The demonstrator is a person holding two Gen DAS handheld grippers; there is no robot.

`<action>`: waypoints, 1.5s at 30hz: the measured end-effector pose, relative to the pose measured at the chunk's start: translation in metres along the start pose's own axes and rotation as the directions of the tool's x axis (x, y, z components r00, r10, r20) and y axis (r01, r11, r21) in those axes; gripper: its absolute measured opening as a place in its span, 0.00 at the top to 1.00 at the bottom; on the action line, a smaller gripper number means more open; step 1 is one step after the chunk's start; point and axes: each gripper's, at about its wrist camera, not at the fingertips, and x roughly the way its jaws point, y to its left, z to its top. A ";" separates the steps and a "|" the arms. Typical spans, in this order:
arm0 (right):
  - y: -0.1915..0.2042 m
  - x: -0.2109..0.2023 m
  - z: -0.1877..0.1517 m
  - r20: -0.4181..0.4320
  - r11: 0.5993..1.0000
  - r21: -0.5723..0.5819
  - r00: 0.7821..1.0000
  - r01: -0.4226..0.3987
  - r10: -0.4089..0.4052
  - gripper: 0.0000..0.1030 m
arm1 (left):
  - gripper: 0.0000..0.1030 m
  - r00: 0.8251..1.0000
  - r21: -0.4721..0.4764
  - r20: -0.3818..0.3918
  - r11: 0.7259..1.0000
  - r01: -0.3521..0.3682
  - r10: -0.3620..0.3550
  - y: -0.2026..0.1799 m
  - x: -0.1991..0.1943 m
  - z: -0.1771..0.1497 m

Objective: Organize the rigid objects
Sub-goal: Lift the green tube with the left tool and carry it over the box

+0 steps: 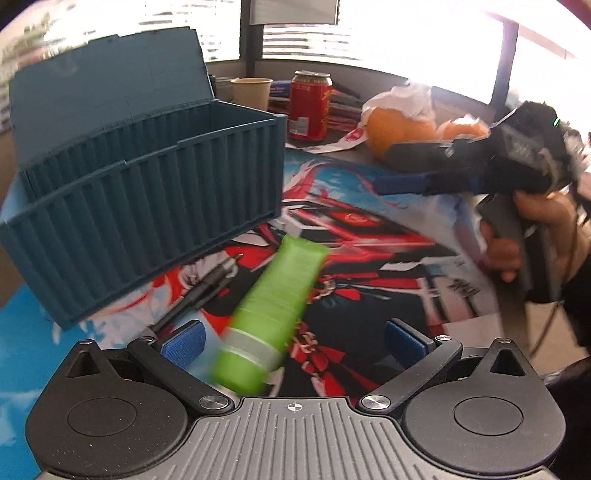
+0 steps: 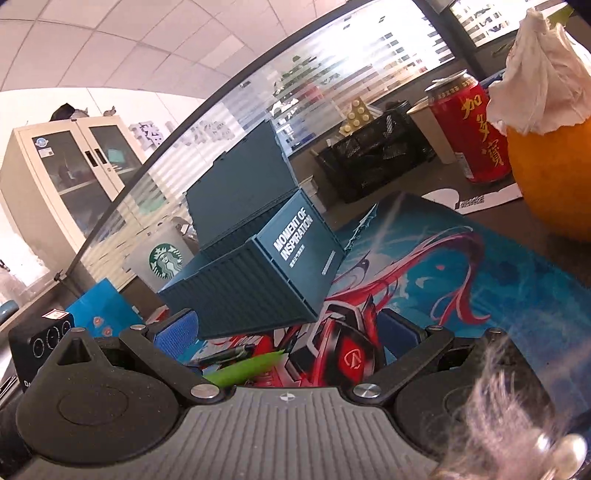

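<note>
Blown-out window point(image 1: 406, 29) glare, motion-blurred green tube point(image 1: 273, 314), fisheye-warped edges

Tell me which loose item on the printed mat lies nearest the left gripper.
The green plastic tube, lying between the left gripper's open fingers; the black pen rests farther off, beside the teal box.

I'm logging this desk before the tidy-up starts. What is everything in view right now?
storage box: 1, dark teal, lid open, on the mat's left.
tube: 1, green, lying on the mat between the left gripper's fingers, blurred.
pen: 1, black, on the mat beside the tube.
desk mat: 1, blue and red artwork.
can: 1, red, behind the mat.
paper cup: 1, beige, left of the can.
orange fruit: orange, tissue on top, count unclear.
mesh basket: 1, black, behind the box.
Starbucks cup: 1, pale.
left gripper: open.
right gripper: open.
</note>
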 end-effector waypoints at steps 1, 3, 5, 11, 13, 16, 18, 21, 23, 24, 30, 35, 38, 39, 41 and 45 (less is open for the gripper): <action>0.000 0.000 0.000 -0.001 1.000 0.001 1.000 0.000 0.000 0.00 | 0.00 1.000 0.004 -0.005 1.000 -0.005 0.005 0.000 0.003 0.000; 0.000 0.001 0.000 -0.003 1.000 0.004 1.000 0.003 -0.003 0.00 | 0.01 1.000 0.000 -0.010 1.000 -0.017 0.017 -0.001 0.008 0.000; 0.000 0.000 0.000 0.000 1.000 0.008 1.000 0.006 -0.006 0.00 | 0.01 0.999 0.027 0.000 0.999 -0.033 0.033 -0.003 0.011 -0.001; -0.003 -0.001 -0.001 0.007 1.000 0.023 1.000 0.005 -0.005 0.00 | 0.09 0.999 0.024 0.018 0.999 -0.041 0.040 -0.004 0.005 -0.002; -0.003 -0.001 -0.001 0.005 1.000 0.025 1.000 0.005 -0.005 0.00 | 0.34 0.999 0.025 0.026 0.999 -0.041 0.040 -0.007 0.001 -0.001; -0.003 0.000 -0.001 0.001 1.000 0.026 1.000 0.005 -0.005 0.00 | 0.68 0.998 0.017 0.024 0.999 -0.052 0.051 -0.010 -0.002 0.003; -0.002 0.000 -0.001 0.001 1.000 0.025 1.000 0.002 -0.002 0.00 | 0.69 0.998 0.020 0.020 0.998 -0.058 0.058 -0.012 -0.001 0.004; -0.003 -0.001 -0.001 0.004 1.000 0.028 1.000 -0.002 0.001 0.00 | 0.69 0.998 0.015 0.029 0.998 -0.063 0.063 -0.014 -0.002 0.002; -0.003 -0.002 -0.001 0.007 1.000 0.031 1.000 -0.004 0.004 0.00 | 0.70 0.998 0.002 0.032 0.998 -0.062 0.062 -0.015 -0.003 0.001; -0.003 -0.001 -0.001 0.007 0.999 0.031 1.000 -0.005 0.005 0.00 | 0.70 0.998 -0.003 0.032 0.998 -0.059 0.059 -0.015 -0.004 0.001; -0.003 -0.002 -0.001 0.008 0.999 0.031 1.000 -0.005 0.005 0.00 | 0.70 0.997 0.024 0.052 0.998 -0.053 0.052 -0.021 -0.018 0.008; -0.002 -0.002 -0.001 0.009 0.999 0.031 1.000 -0.009 0.008 0.00 | 0.70 0.997 0.046 0.056 0.997 -0.058 0.055 -0.024 -0.027 0.015; -0.003 -0.002 -0.001 0.008 0.999 0.031 1.000 -0.009 0.009 0.00 | 0.70 0.996 0.067 0.069 0.996 -0.065 0.061 -0.025 -0.036 0.021; -0.003 -0.002 -0.001 0.008 1.000 0.030 1.000 -0.009 0.009 0.00 | 0.70 0.995 0.074 0.075 0.995 -0.068 0.062 -0.025 -0.040 0.024; -0.002 -0.002 -0.001 0.008 1.000 0.028 1.000 -0.011 0.011 0.00 | 0.70 0.995 0.083 0.081 0.994 -0.072 0.066 -0.025 -0.046 0.029; -0.002 -0.003 -0.001 0.005 1.000 0.024 1.000 -0.020 0.019 0.00 | 0.70 0.993 0.090 0.091 0.993 -0.080 0.072 -0.021 -0.057 0.042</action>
